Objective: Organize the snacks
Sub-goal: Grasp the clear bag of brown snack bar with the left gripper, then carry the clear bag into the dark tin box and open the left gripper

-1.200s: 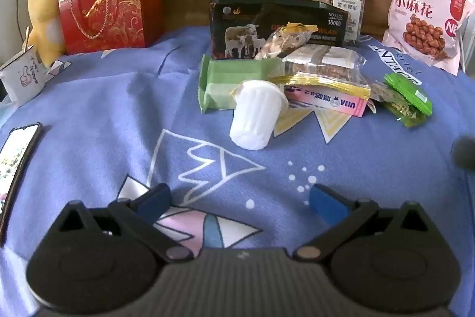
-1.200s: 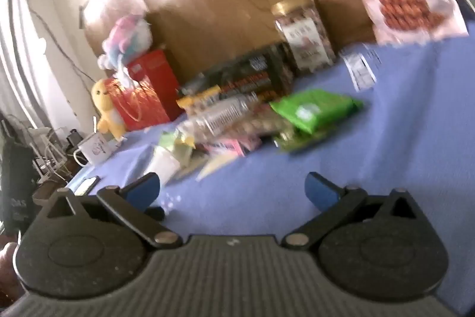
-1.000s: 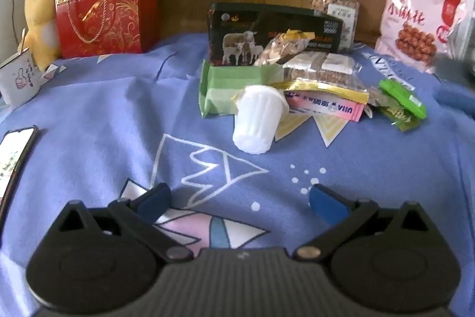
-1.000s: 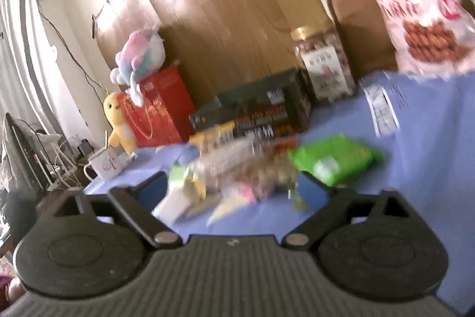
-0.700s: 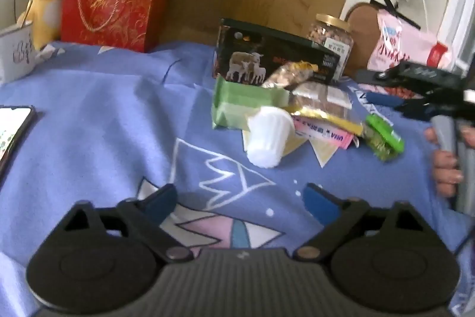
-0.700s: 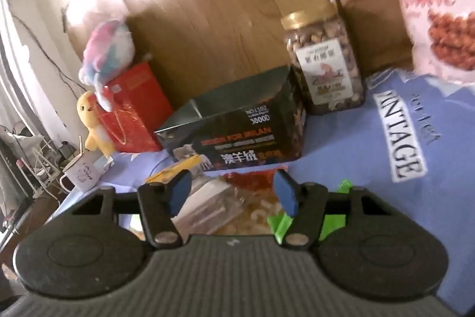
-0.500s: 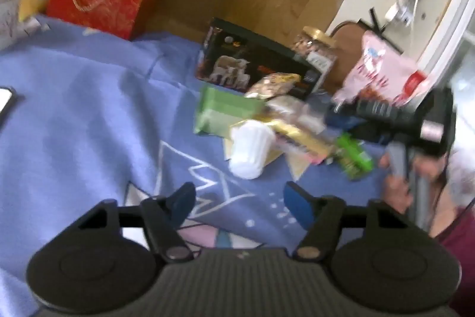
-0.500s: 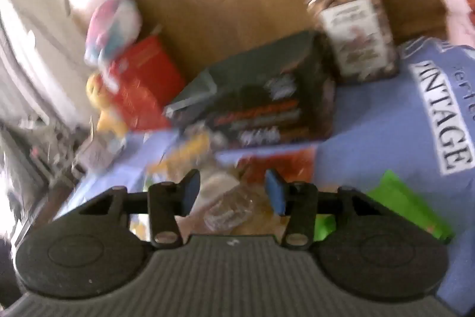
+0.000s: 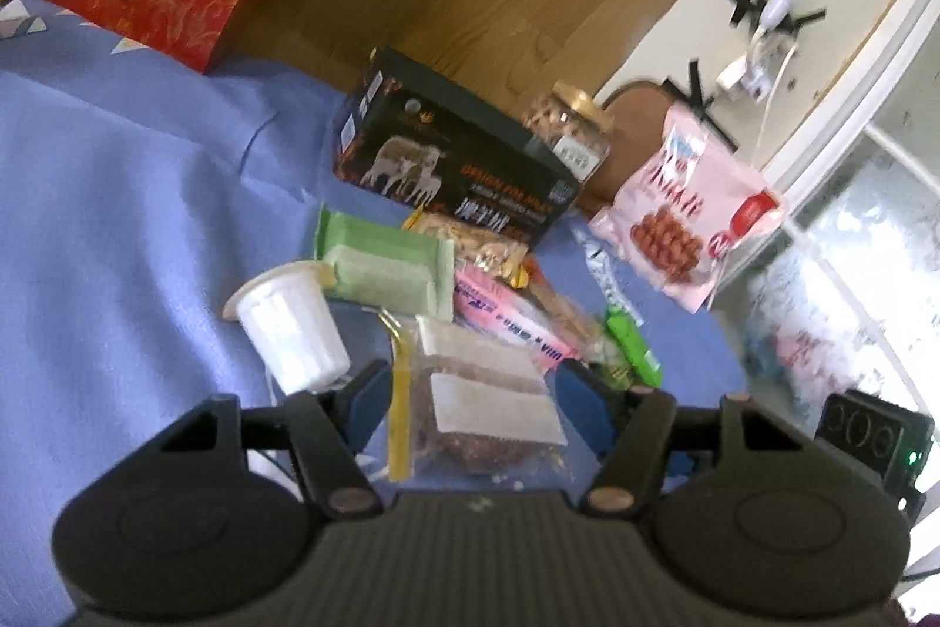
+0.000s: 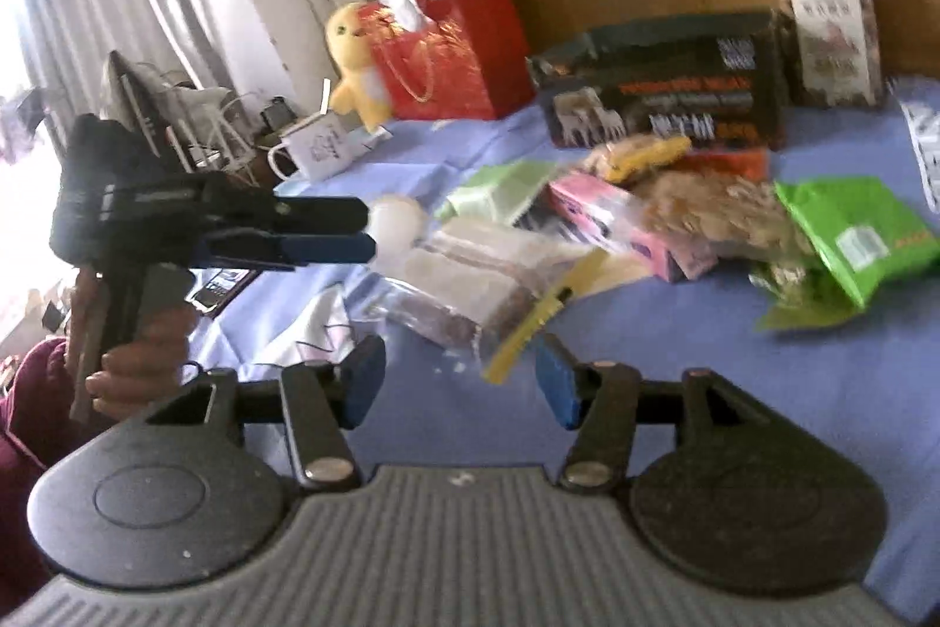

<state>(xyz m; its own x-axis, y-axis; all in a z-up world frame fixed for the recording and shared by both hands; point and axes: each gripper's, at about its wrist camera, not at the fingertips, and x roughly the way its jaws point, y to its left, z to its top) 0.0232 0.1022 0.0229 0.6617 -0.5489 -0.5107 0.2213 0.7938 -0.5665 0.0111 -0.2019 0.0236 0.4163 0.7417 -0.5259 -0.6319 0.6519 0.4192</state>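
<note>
A clear zip bag of brown snack bars (image 9: 482,403), sealed along a yellow strip, is seen lying flat on the blue-clothed desk (image 9: 117,215) at the near edge of the snack heap, right between the blue pads of the left claw (image 9: 473,401), whose jaws are spread wide on either side of it with no contact that can be made out. The bag is judged light, soft and slippery, its film likely to crumple and its contents to crumble, so a hold across the stiffer sealed strip or a narrow end seems safest. At its 10 o'clock a white ribbed cup (image 9: 291,330) is tipped over; at 12 o'clock a pale green packet (image 9: 382,268) lies, with a pink packet (image 9: 505,321) at 1 o'clock and a green pouch (image 9: 631,345) at 2 o'clock. Further off at 12 o'clock a dark box (image 9: 446,163) is stood. The right claw (image 10: 458,380) is also held open, low over the cloth, just short of the same bag's yellow end.
</note>
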